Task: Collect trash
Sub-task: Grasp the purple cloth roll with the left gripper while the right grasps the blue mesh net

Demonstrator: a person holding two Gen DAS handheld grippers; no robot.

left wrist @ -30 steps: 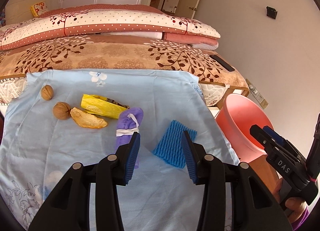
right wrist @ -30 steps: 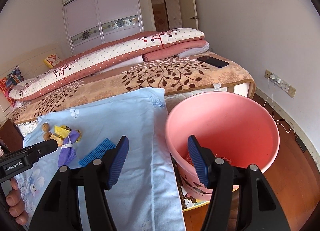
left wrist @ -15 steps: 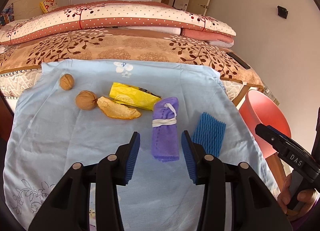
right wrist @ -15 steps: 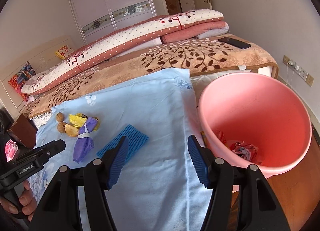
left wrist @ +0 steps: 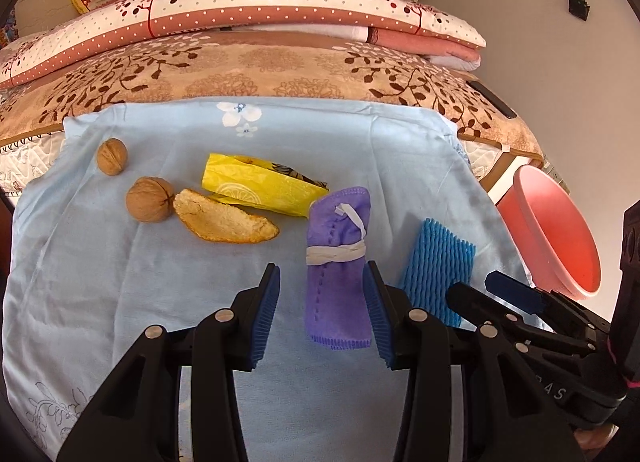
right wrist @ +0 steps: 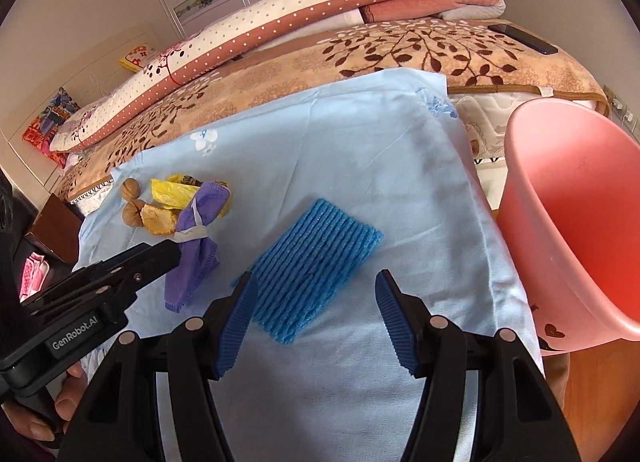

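Left wrist: purple cloth roll lies between open left claw pads.

We have two fisheye views, each riding on a handheld gripper and looking forward and steeply down along its jaws. The left wrist view sits close over the light blue sheet, facing the bed and wardrobe beyond, with the purple rolled cloth nearest its centre. The right wrist view sits just to the right, equally close, centred on the blue foam net. Both views share the sheet, cloth, net, bed and the pink bucket at the right edge. Each camera also catches the other gripper: the right gripper at the lower right of the left view, the left gripper at the lower left of the right view.
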